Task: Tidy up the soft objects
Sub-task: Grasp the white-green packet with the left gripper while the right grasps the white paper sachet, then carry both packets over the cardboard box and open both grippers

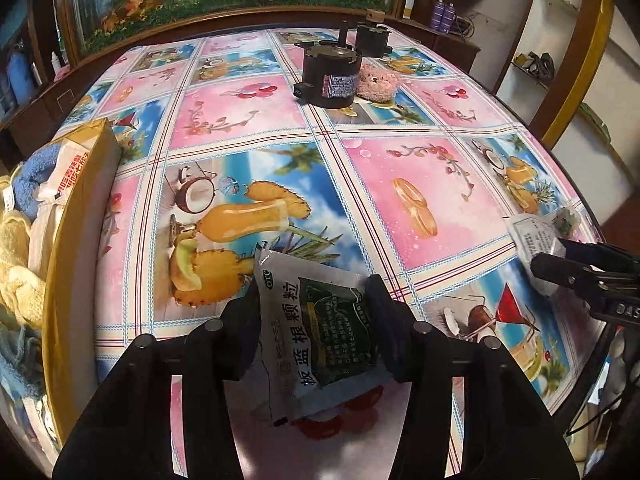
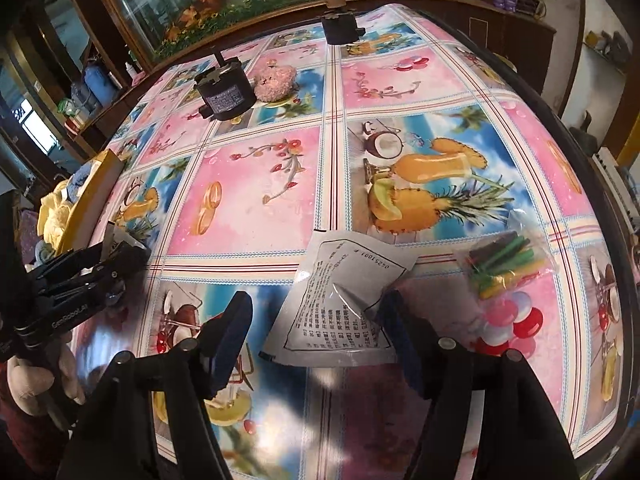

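My left gripper [image 1: 314, 312] is shut on a silver and green medicine sachet [image 1: 320, 320] and holds it above the table's near edge. My right gripper [image 2: 318, 320] is open around a white sachet with printed text [image 2: 340, 300] that lies on the tablecloth; its right finger touches the sachet's edge. The right gripper also shows in the left wrist view [image 1: 560, 268] at that white sachet [image 1: 532, 236]. A yellow cardboard box [image 1: 76, 208] at the left holds towels and packets. A pink fluffy toy [image 1: 378, 84] lies at the far side.
Two black motors [image 1: 330, 76] [image 1: 372, 38] stand at the far side of the table. A clear bag of coloured sticks [image 2: 504, 264] lies right of the white sachet. The left gripper shows at the left in the right wrist view [image 2: 120, 256]. A plush toy [image 2: 28, 380] sits off the table edge.
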`<state>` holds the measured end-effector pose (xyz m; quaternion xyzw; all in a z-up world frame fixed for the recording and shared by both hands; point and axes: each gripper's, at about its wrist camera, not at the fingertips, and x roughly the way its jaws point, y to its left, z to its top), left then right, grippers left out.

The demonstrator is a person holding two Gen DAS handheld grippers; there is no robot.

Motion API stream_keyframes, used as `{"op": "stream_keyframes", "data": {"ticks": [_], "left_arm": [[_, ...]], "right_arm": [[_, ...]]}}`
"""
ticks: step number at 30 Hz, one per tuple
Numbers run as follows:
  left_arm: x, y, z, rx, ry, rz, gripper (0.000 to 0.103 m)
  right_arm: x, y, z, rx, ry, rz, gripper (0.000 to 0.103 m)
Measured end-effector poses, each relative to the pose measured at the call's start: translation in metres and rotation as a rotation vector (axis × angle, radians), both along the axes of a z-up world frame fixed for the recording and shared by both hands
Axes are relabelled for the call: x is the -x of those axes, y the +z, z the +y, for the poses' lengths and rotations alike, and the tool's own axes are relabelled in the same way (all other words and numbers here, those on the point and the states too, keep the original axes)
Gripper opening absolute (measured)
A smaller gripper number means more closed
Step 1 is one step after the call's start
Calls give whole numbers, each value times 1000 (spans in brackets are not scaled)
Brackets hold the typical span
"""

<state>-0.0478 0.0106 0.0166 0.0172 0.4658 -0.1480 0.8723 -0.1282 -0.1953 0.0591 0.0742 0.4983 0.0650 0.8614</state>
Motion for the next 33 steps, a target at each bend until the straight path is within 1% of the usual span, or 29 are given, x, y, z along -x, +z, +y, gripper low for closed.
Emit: {"op": "stream_keyframes", "data": {"ticks": [1, 5, 9, 13, 16, 20, 23, 27, 31, 33], "left_arm": [[3, 2, 3, 26, -3, 5, 48], [11, 14, 9, 67, 7, -16, 48], [24, 35, 24, 139, 25, -40, 48], [37, 60, 54, 203, 79, -72, 48], [47, 74, 87, 213, 155, -106, 48], [58, 81, 136, 200, 284, -133, 49], [65, 77, 174, 212, 386, -130, 49], [72, 69, 207, 210, 482, -125, 49], [75, 58, 221, 182, 522, -117, 49], [73, 51, 221, 163, 513, -107, 49]], "right_arm": [[-1, -1, 2, -4, 19, 0, 37], [4, 1, 9, -38, 68, -4, 34], [9, 8, 12, -95, 86, -28, 33], [10, 25, 18, -152, 115, -60, 33], [6, 40, 33, -189, 160, -82, 33], [-2, 52, 71, -224, 259, -88, 33], [-7, 58, 109, -261, 345, -78, 34], [-12, 67, 163, -287, 452, -71, 34], [-16, 74, 214, -265, 541, -79, 34], [-23, 74, 238, -251, 571, -79, 34]]}}
